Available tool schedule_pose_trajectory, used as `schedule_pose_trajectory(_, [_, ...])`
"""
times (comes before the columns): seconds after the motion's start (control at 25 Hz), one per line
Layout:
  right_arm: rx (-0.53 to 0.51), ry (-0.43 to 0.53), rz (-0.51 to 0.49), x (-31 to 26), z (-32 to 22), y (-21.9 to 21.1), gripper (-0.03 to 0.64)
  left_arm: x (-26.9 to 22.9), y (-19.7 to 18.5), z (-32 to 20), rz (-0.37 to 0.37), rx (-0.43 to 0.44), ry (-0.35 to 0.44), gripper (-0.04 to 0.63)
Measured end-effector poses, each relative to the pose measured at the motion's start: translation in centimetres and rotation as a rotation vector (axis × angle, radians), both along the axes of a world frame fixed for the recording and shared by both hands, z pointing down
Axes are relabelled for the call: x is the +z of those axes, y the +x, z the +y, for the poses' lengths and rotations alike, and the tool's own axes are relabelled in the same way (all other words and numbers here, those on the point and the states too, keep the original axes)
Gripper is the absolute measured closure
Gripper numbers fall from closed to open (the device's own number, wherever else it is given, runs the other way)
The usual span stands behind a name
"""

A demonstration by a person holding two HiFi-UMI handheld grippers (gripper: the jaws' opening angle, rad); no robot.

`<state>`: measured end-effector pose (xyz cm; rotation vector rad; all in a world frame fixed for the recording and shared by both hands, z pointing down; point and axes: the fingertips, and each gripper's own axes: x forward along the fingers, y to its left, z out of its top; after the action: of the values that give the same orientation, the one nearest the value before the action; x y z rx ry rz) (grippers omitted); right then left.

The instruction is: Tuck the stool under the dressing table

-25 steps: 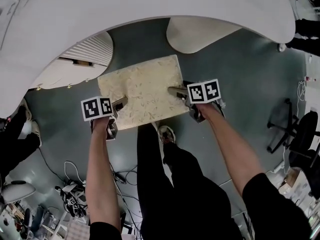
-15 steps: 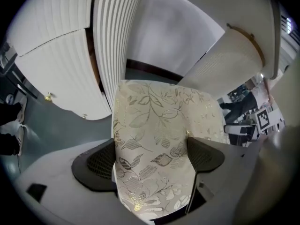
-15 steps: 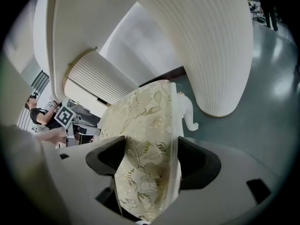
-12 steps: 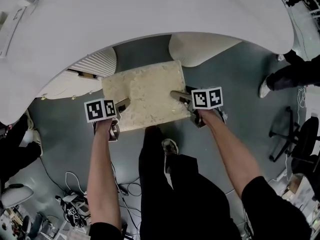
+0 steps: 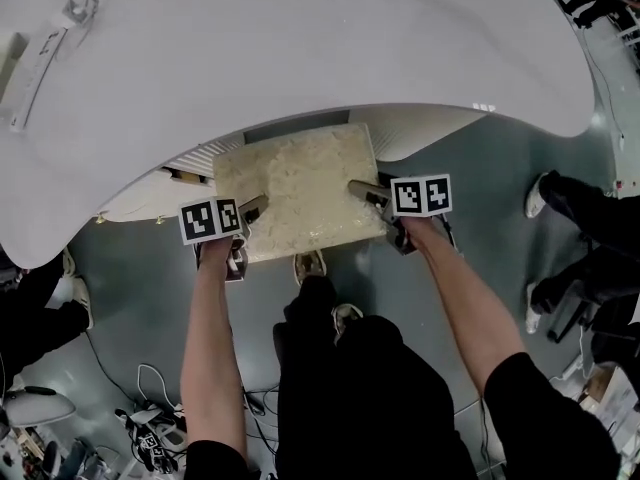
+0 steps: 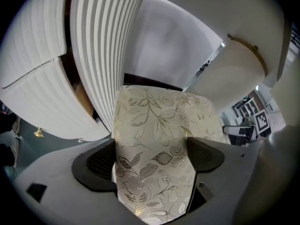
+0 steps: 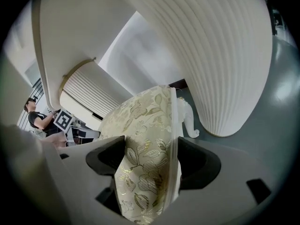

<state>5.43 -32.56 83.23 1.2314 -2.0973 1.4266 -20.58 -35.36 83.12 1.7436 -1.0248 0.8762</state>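
The stool (image 5: 298,190) has a cream seat cushion with a gold leaf pattern. In the head view its far edge lies under the rim of the white dressing table (image 5: 300,48). My left gripper (image 5: 250,208) is shut on the cushion's left edge, and the cushion (image 6: 154,139) fills the space between its jaws. My right gripper (image 5: 362,190) is shut on the right edge, where the cushion (image 7: 147,149) is pinched between the jaws. A white stool leg (image 7: 187,118) shows below the seat.
Ribbed white table pedestals stand on both sides of the stool: one (image 6: 93,55) on the left, one (image 7: 220,55) on the right. The person's legs and shoes (image 5: 310,265) are just behind the stool. Cables (image 5: 150,408) lie on the grey floor; other people's feet (image 5: 560,203) at right.
The stool has moved forward with both grippers on it; its far edge has gone from the open floor to under the table's rim. The person has stepped forward after it.
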Motion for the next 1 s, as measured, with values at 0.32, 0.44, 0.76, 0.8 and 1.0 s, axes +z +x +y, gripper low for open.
schedule_pose_trajectory(0.32, [0.038, 0.047, -0.006, -0.2, -3.5, -0.5, 0.307, -0.1, -0.4, -4.1, 0.002, 0.017, 0.046, 0.115])
schedule_pose_trajectory(0.44, [0.041, 0.061, 0.002, -0.2, -4.4, -0.1, 0.305, -0.2, 0.0, -4.6, 0.01, 0.012, 0.049, 0.114])
schedule_pose_trajectory(0.76, [0.049, 0.101, 0.012, -0.6, -6.4, 1.0, 0.307, -0.5, 1.0, -6.2, 0.021, -0.007, 0.102, 0.115])
schedule_pose_trajectory(0.8, [0.054, 0.102, 0.012, -0.6, -6.7, 1.0, 0.307, -0.4, 1.0, -6.7, 0.02, -0.003, 0.103, 0.114])
schedule_pose_trajectory(1.0, [0.075, 0.102, 0.007, -0.4, -7.5, 1.1, 0.305, -0.4, 1.2, -8.2, 0.01, 0.024, 0.088, 0.114])
